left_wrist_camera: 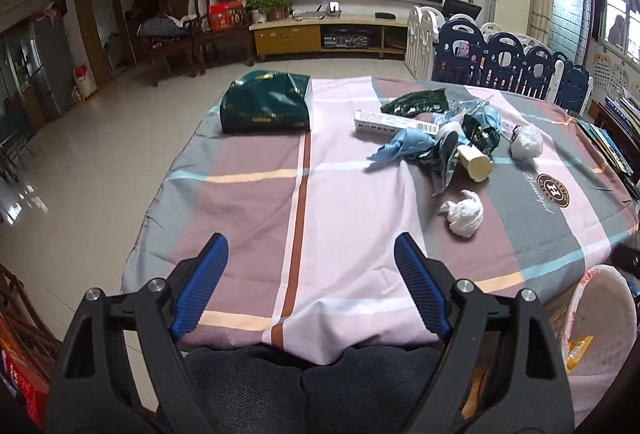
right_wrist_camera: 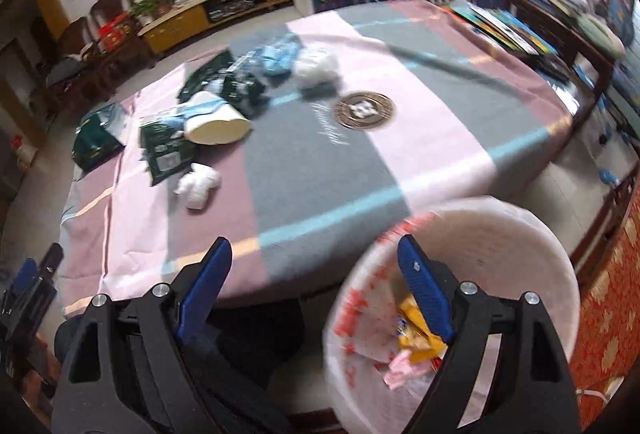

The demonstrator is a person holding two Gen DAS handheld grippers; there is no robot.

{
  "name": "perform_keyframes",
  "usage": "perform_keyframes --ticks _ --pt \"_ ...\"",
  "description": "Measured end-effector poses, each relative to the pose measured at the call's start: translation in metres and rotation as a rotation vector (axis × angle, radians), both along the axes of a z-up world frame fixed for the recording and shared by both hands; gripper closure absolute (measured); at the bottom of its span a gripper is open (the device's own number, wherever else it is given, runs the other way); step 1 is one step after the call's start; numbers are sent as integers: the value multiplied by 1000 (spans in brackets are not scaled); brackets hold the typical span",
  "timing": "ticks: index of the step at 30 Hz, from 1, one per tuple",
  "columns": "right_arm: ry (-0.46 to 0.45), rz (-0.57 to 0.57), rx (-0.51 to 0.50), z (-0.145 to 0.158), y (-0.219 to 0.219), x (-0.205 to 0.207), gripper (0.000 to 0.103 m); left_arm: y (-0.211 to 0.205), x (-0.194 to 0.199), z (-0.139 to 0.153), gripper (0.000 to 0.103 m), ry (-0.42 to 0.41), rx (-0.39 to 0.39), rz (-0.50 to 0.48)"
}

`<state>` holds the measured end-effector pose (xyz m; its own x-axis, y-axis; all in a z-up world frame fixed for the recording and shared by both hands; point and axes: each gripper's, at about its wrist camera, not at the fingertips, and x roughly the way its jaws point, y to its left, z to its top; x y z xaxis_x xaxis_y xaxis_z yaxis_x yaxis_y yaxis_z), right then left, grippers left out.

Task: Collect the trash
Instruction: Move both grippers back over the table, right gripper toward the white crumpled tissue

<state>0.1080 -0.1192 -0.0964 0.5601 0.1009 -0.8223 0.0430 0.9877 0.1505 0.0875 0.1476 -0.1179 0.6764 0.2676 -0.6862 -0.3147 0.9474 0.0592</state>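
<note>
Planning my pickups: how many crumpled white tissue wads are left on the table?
2. One tissue wad lies alone nearest the operator's edge; the other wad sits farther back, right of the trash pile. More may be hidden under that pile.

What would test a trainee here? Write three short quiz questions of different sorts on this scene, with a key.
1. True or false: the right gripper has a wrapper clamped in its jaws.
2. Where is the white bin? A) on the tablecloth B) beside the near table edge, lower than the tabletop C) by the television
3. Fill in: the trash piece nearest the left gripper is a crumpled white ____.

Key: 1 false, both grippers are open and hold nothing. 2 B. 3 tissue, lying apart from the main trash pile.
</note>
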Motion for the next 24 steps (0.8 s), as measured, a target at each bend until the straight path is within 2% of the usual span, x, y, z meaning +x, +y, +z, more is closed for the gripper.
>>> perform_keyframes --ticks 3,6,9,18,19,20,22,24 --pt "-41 80 -38 -5 40 19 20 9 2 -11 18 7 -9 18" --pt "-26 134 -40 -21 77 44 20 19 -1 -19 18 -2 4 48" --pt "-7 164 -42 -35 105 69 20 31 -1 -22 18 -6 -70 55" --pt "58 196 -121 -73 152 114 22 38 1 -28 16 0 -123 59" --pt "59 199 -131 -75 153 114 32 39 1 -29 16 0 -129 60" --pt "65 206 -138 -77 155 114 38 40 1 -29 16 2 -134 63" --pt "89 224 -128 -83 156 114 70 41 2 -31 16 10 -140 69" --pt "96 238 -109 -86 155 112 76 40 3 -32 16 20 -143 69"
